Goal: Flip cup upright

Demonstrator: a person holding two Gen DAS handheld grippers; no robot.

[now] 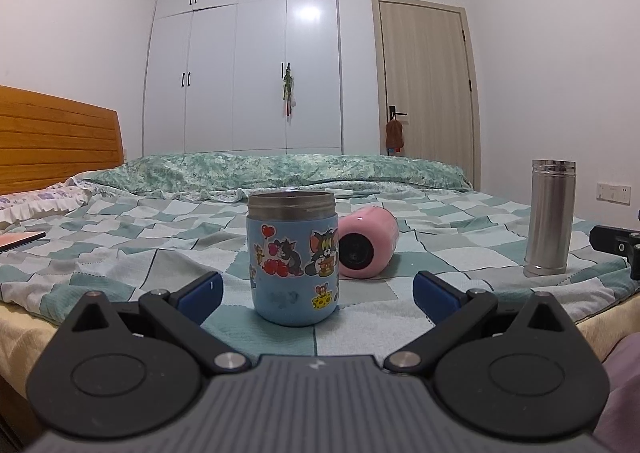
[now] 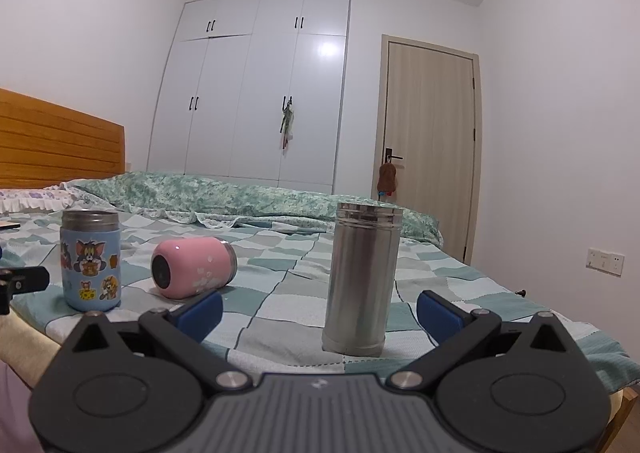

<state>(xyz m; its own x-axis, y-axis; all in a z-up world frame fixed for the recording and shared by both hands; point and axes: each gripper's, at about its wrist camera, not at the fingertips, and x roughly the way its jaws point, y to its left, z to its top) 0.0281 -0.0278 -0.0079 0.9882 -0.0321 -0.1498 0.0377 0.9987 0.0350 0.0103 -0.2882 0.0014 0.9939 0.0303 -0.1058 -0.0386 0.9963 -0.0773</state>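
Observation:
A pink cup lies on its side on the checked bed cover, its dark base facing me; it also shows in the right wrist view. A blue cartoon cup stands upright in front of it, seen too in the right wrist view. A steel cup stands upright, also visible in the left wrist view. My left gripper is open and empty, just short of the blue cup. My right gripper is open and empty, just short of the steel cup.
The checked bed cover spans the bed; its near edge runs just below the grippers. A wooden headboard is at left, a folded green quilt behind the cups, and a wardrobe and door beyond.

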